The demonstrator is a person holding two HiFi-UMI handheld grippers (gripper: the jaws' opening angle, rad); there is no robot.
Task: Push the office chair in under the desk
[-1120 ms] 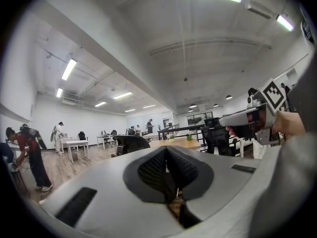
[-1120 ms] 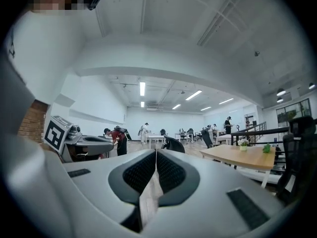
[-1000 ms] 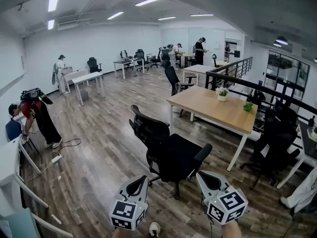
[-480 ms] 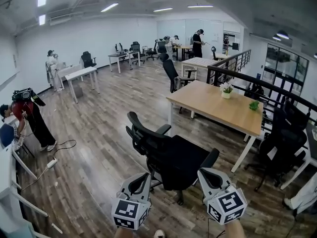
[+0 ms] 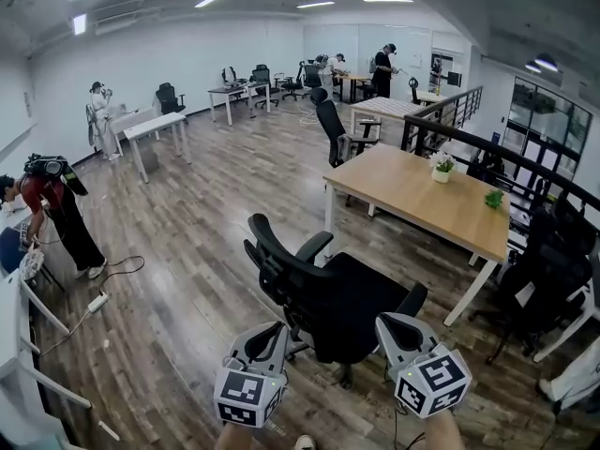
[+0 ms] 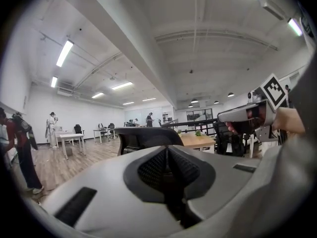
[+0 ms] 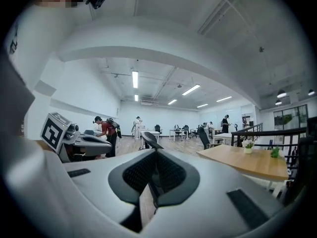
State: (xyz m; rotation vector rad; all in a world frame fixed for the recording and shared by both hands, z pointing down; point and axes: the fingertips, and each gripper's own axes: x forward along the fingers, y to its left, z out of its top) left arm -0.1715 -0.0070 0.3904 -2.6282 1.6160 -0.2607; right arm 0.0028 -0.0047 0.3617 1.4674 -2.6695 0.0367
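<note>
A black office chair point(image 5: 328, 293) stands on the wood floor, its back turned left and its seat toward the wooden desk point(image 5: 422, 200). My left gripper point(image 5: 277, 328) is just short of the chair's near side. Its jaws have just been opening to a narrow gap, with nothing between them. My right gripper point(image 5: 384, 322) is shut and empty beside the near armrest. In the left gripper view, the chair's backrest point(image 6: 143, 135) rises just past the left gripper point(image 6: 167, 150). In the right gripper view, the backrest's edge point(image 7: 148, 140) and the desk point(image 7: 242, 162) lie beyond the right gripper point(image 7: 156, 152).
Two small plants point(image 5: 441, 165) sit on the desk. Another black chair point(image 5: 548, 270) stands at its right end and one point(image 5: 333, 129) behind it. A person point(image 5: 52, 204) bends at the left near a white desk point(image 5: 28, 326). A power strip point(image 5: 98, 300) lies on the floor.
Both grippers and the head camera have come forward toward the chair and desk, so both look larger and nearer. The grippers stay side by side at the chair's near side.
</note>
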